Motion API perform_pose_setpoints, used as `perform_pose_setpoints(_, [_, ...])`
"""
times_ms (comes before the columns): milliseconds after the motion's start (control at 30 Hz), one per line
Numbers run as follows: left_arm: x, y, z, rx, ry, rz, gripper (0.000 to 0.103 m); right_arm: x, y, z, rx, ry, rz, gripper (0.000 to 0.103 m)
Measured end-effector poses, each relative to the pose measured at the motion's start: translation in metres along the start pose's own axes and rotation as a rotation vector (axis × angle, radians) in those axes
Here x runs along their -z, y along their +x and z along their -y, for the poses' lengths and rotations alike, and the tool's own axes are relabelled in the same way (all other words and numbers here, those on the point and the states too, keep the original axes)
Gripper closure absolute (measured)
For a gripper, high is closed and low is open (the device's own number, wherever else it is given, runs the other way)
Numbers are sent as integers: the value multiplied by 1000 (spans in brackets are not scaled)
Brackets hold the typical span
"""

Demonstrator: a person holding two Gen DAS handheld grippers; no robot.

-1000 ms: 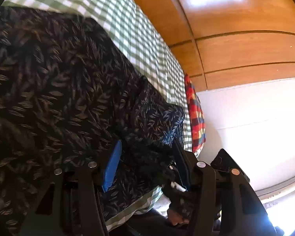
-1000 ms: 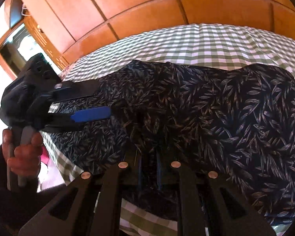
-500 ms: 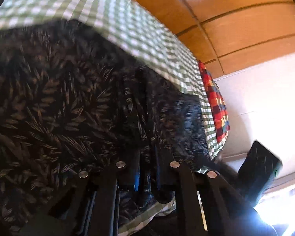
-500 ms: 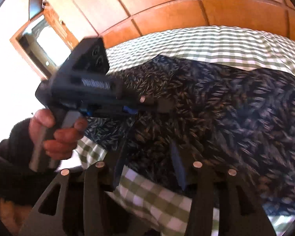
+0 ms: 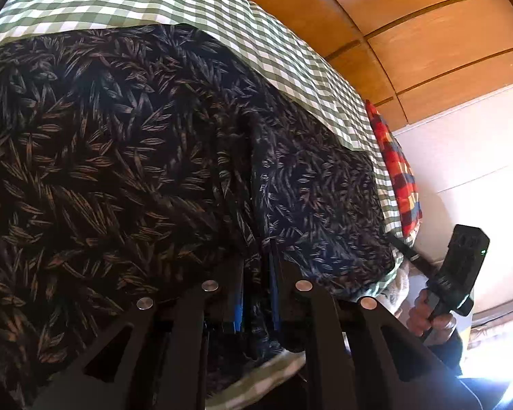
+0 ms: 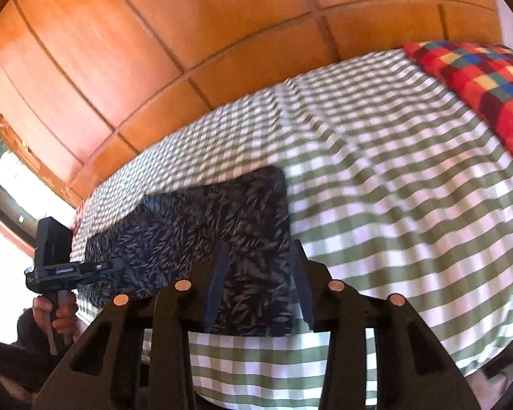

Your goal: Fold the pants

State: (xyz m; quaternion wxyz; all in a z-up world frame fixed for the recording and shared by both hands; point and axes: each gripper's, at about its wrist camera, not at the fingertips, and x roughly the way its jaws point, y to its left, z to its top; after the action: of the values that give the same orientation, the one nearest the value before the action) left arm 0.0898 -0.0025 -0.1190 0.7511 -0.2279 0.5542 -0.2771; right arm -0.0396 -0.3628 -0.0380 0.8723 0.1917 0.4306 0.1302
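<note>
Dark leaf-print pants (image 5: 119,171) lie spread on a green checked bedsheet (image 5: 154,0). My left gripper (image 5: 256,273) is shut on a raised fold of the pants near the bed's front edge, with cloth pinched between its blue pads. In the right wrist view my right gripper (image 6: 260,273) hovers over the near corner of the pants (image 6: 205,225). Its jaws are apart and closing, and its pads press on nothing. A hand holds the left gripper (image 6: 113,267) at the far left, and another hand holds the right gripper (image 5: 398,246) off the bed's corner.
A red, yellow and blue checked cloth (image 6: 478,78) lies at the far right end of the bed (image 6: 393,205). Wooden wall panels (image 6: 188,34) rise behind the bed. A white wall (image 5: 461,171) stands beyond the bed's end.
My left gripper shut on a fold of the pants. My right gripper let go of the pants, opened, and swung right along the bed's front edge, rising a little.
</note>
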Motion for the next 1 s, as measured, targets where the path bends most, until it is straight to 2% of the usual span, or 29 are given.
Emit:
perform_pose_setpoints(67, [-1, -6, 0, 0, -1, 14, 92, 7, 23, -11, 26, -48, -73, 68])
perform_pose_setpoints(133, [-1, -15, 6, -19, 45, 42, 92, 19, 49, -16, 127, -114, -163, 68])
perform_pose_setpoints(233, [-1, -20, 20, -48, 112, 69, 92, 20, 56, -28, 189, -191, -192, 67])
perform_pose_setpoints(300, [1, -23, 27, -68, 142, 85, 92, 12, 50, -35, 191, -206, -178, 66])
perform_pose_setpoints(400, [0, -23, 28, -98, 152, 112, 92, -6, 42, -53, 144, -228, -110, 65])
perform_pose_setpoints(467, [-2, -23, 30, -120, 164, 129, 92, -19, 52, -64, 152, -242, -84, 55])
perform_pose_setpoints(533, [-1, -22, 33, -178, 219, 135, 92, -29, 67, -67, 172, -238, -67, 53])
perform_pose_setpoints(567, [0, -17, 33, -201, 224, 111, 92, -33, 74, -66, 177, -225, -61, 53])
perform_pose_setpoints(633, [5, -7, 26, -197, 194, 66, 92, -42, 92, -58, 194, -180, -65, 53])
perform_pose_setpoints(700, [11, -7, 19, -187, 180, 64, 92, -40, 121, -39, 234, -135, -137, 54])
perform_pose_setpoints(800, [10, -11, 14, -164, 143, 73, 91, -35, 126, -32, 214, -151, -104, 54])
perform_pose_setpoints(900, [8, -16, 12, -195, 133, 75, 89, -33, 125, -33, 218, -156, -89, 54])
perform_pose_setpoints(1000, [12, -27, 23, -300, 175, 110, 81, -35, 123, -40, 245, -162, -96, 54])
